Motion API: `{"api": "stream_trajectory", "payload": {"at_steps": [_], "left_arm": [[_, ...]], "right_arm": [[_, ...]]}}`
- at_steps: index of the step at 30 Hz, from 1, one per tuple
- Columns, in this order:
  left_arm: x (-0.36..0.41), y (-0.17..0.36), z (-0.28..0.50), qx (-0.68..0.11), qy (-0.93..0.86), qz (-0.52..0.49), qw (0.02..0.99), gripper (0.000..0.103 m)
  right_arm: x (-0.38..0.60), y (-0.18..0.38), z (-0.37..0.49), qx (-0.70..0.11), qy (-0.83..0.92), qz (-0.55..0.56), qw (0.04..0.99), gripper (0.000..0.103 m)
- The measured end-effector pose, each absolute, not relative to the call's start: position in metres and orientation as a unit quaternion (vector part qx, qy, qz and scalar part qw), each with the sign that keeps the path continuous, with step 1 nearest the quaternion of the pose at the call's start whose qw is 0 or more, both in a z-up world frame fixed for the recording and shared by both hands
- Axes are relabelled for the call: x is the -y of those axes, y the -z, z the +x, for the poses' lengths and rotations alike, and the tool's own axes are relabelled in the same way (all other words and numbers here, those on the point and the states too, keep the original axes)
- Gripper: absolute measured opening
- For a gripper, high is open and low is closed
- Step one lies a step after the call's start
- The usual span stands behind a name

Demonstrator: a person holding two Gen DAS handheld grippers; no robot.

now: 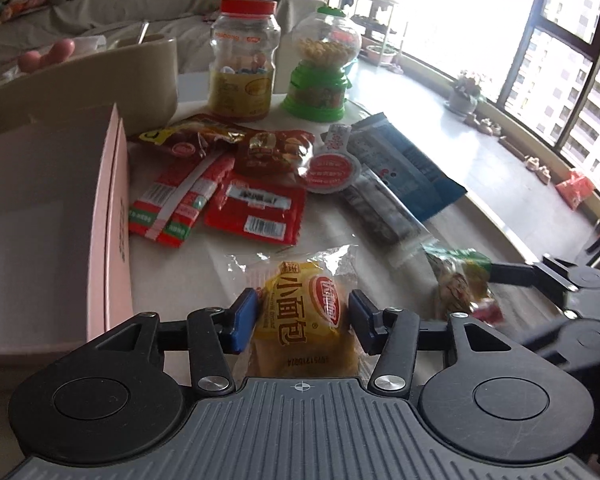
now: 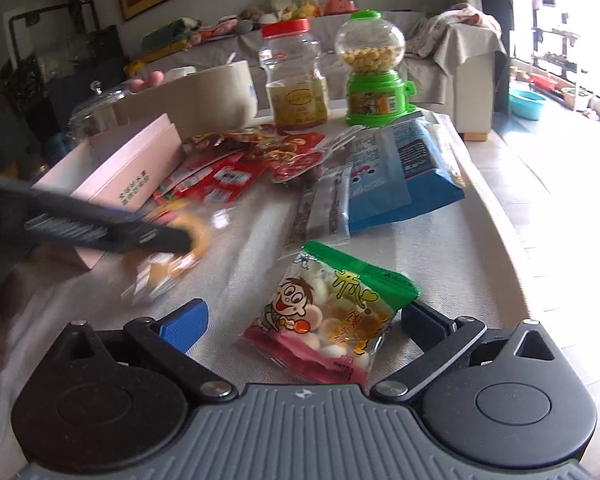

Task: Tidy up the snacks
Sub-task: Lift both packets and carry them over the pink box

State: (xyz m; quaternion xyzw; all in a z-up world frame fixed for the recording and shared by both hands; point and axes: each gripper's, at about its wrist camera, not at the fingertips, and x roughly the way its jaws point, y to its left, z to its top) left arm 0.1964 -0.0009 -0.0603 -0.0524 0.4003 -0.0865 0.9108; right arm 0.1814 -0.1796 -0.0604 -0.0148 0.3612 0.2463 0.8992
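A yellow bread packet [image 1: 300, 304] lies on the white tablecloth between the blue pads of my left gripper [image 1: 303, 316]. The pads stand close against its sides, with no squeeze visible. In the right wrist view that left gripper [image 2: 180, 244] and the bread packet [image 2: 198, 236] are smeared by motion. My right gripper [image 2: 306, 312] is wide open around a green-topped packet of white balls [image 2: 332, 312]. Its right pad sits at the packet's corner and its left pad is well clear. The left wrist view shows the right gripper [image 1: 496, 296] and green-topped packet [image 1: 460, 280] blurred. An open pink box [image 1: 116, 220] stands left of the bread.
Red snack packets [image 1: 256, 208] lie in a pile beyond the bread, beside a blue bag [image 2: 404, 176] and a clear sachet strip [image 1: 380, 208]. At the back stand a red-lidded jar [image 1: 242, 60] and a green gumball dispenser [image 1: 320, 68]. The table's curved edge [image 2: 512, 240] runs along the right.
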Motion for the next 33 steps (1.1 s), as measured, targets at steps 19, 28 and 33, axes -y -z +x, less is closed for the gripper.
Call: {"api": "stream_trajectory", "payload": {"at_steps": [19, 28, 33], "left_arm": [[-0.111, 0.041, 0.033, -0.345, 0.019, -0.166, 0.924, 0.055], [-0.186, -0.057, 0.070, -0.200, -0.060, -0.157, 0.965, 0.055], [-0.208, -0.065, 0.178, -0.270, -0.034, -0.148, 0.951, 0.055]], "right_arm": [[0.110, -0.007, 0.091, -0.334, -0.325, -0.100, 0.879, 0.060], [0.020, -0.101, 0.092, -0.215, -0.416, -0.152, 0.870, 0.060], [-0.057, -0.096, 0.145, -0.231, -0.396, -0.184, 0.870, 0.060]]}}
